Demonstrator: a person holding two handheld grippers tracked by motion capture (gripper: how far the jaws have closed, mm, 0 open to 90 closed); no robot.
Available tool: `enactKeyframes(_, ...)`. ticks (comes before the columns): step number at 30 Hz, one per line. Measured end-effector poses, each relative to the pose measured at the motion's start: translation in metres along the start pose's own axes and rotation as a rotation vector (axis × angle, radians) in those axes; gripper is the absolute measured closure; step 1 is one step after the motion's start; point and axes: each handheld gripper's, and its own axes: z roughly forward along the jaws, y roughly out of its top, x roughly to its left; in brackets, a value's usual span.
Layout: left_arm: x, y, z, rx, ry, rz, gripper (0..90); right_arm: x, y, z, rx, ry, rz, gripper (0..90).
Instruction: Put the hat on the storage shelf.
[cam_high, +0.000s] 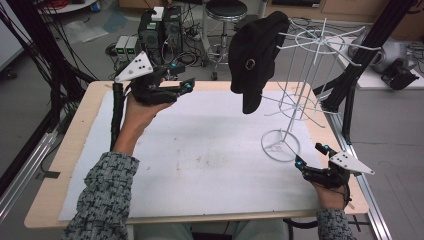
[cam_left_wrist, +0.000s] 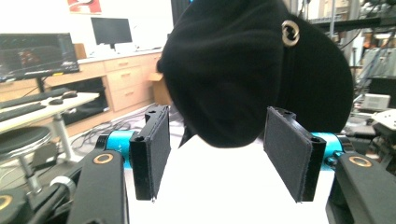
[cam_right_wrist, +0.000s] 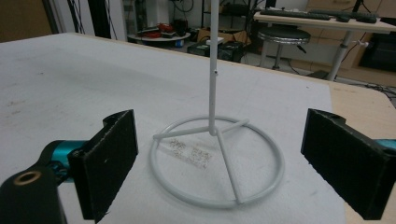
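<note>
White padding (cam_high: 200, 150) is spread over the wooden table (cam_high: 75, 150), and on its right part a white wire rack (cam_high: 305, 75) is stood on a ring base (cam_right_wrist: 217, 161). From one of the rack's upper hooks a black hat (cam_high: 257, 55) is hung, well above the tabletop, with a small metal ring (cam_left_wrist: 290, 32) fixed to its side.

Toward the hat's lower edge the left gripper (cam_high: 182, 87) is raised above the table's far left part; in the left gripper view its jaws are seen spread wide, with the hat's lowest bulge framed between the pads (cam_left_wrist: 289, 156) but apart from them. Near the rack's base the right gripper (cam_high: 311, 157) is held low at the table's right edge, its jaws likewise spread wide with the ring base between and ahead of them, nothing being gripped.

The step in hand is judged to be the approach: the hat has not yet been taken. For the next move, the left gripper would need to be carried forward until the fabric lies between the pads, then closed; the base could be steadied by the right gripper so that the light rack is not tipped.
</note>
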Motion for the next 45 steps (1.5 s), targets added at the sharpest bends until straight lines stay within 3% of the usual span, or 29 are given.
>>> enactKeyframes(11, 0.001, -0.026, -0.036, 0.063, 0.076, -0.008, 37.0, 0.001, 0.001, 0.000, 0.000, -0.002, 0.001, 10.0)
enactKeyframes(27, -0.004, -0.074, -0.087, 0.090, 0.196, -0.107, 25.2, 0.002, 0.001, 0.000, 0.002, -0.002, 0.005, 10.0)
enactKeyframes(45, -0.022, -0.127, -0.142, 0.168, 0.350, -0.119, 22.2, 0.004, 0.001, 0.002, 0.003, 0.002, 0.002, 10.0)
